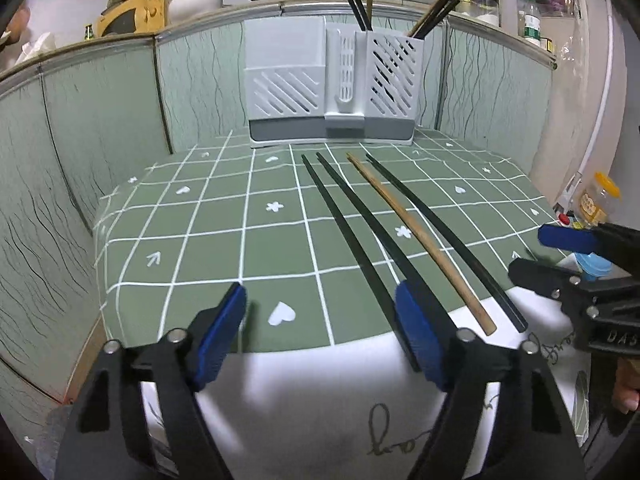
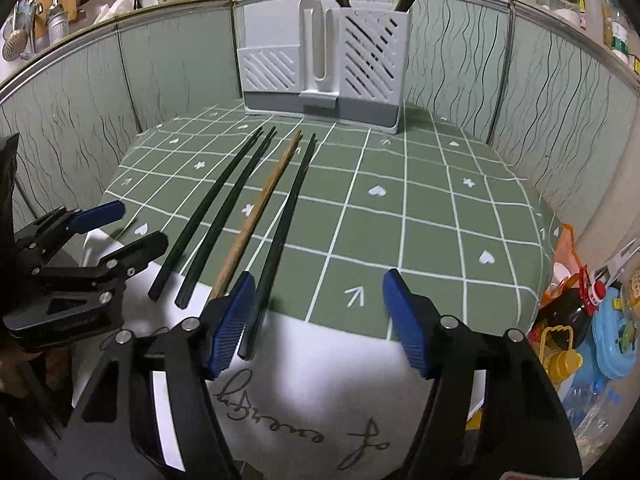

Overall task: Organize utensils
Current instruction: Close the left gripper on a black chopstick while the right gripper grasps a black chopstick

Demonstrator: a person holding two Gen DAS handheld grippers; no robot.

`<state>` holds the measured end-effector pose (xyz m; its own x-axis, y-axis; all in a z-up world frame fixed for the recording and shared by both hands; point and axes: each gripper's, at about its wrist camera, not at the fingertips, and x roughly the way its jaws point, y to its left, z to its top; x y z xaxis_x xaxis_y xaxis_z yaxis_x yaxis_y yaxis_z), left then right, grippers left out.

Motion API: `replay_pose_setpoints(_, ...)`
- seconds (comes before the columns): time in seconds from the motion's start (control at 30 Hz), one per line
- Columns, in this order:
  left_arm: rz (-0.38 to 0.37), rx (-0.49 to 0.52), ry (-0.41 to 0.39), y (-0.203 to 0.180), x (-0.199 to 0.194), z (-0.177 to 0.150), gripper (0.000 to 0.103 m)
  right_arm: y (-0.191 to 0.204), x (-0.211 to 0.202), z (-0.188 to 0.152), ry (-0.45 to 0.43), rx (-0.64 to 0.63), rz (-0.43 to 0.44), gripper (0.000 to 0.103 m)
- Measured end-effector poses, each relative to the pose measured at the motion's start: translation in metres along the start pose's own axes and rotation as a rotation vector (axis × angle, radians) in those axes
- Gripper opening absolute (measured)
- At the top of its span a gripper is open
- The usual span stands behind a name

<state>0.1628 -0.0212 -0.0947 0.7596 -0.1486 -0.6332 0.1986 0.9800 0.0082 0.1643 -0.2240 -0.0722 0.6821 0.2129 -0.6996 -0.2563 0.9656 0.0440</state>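
Three black chopsticks (image 1: 348,240) and one wooden chopstick (image 1: 472,308) lie side by side on the green checked tablecloth (image 1: 220,220), their tips toward a white slotted utensil holder (image 1: 332,80) at the back. My left gripper (image 1: 320,328) hovers open over the near table edge, its right finger above the near ends of the two left black chopsticks. My right gripper (image 2: 318,320) is open too. The rightmost black chopstick (image 2: 288,208) lies just inside its left pad, and the wooden chopstick (image 2: 264,204) runs behind that pad. Nothing is gripped.
Several chopsticks stand in the holder (image 2: 320,52). A white cloth with script (image 2: 320,380) covers the near table edge. Green panels wall the table on three sides. Bottles and containers (image 2: 568,312) crowd the right side. Bowls and pans sit on the ledge above.
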Motion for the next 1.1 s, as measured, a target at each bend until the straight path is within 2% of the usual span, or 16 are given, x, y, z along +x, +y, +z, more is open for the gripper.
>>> replay_pose_setpoints(0.17,-0.014,0.033,0.026,-0.009,0.007,0.001,0.062,0.005,0.007,-0.004,0.018,-0.007,0.016,0.051)
replay_pose_setpoints(0.3,-0.036,0.081,0.055,-0.02,0.015,0.003,0.047,0.009,0.012,-0.004,0.026,-0.009,0.032,0.046)
replay_pose_setpoints(0.5,-0.024,0.063,0.049,-0.024,0.019,0.005,0.035,0.014,0.02,-0.004,0.032,-0.009,0.024,0.035)
replay_pose_setpoints(0.63,0.008,0.047,0.039,-0.022,0.02,0.004,0.02,0.015,0.023,-0.004,0.02,0.002,0.004,0.027)
replay_pose_setpoints(0.7,0.018,0.026,0.037,-0.017,0.019,0.005,0.009,0.015,0.024,-0.003,0.017,0.012,-0.004,0.023)
replay_pose_setpoints(0.83,-0.004,-0.015,0.04,-0.009,0.019,0.004,0.008,0.012,0.025,-0.002,0.019,0.045,-0.013,0.008)
replay_pose_setpoints(1.1,-0.029,-0.056,0.045,0.0,0.017,0.006,0.008,0.011,0.024,-0.002,0.023,0.068,-0.013,0.006)
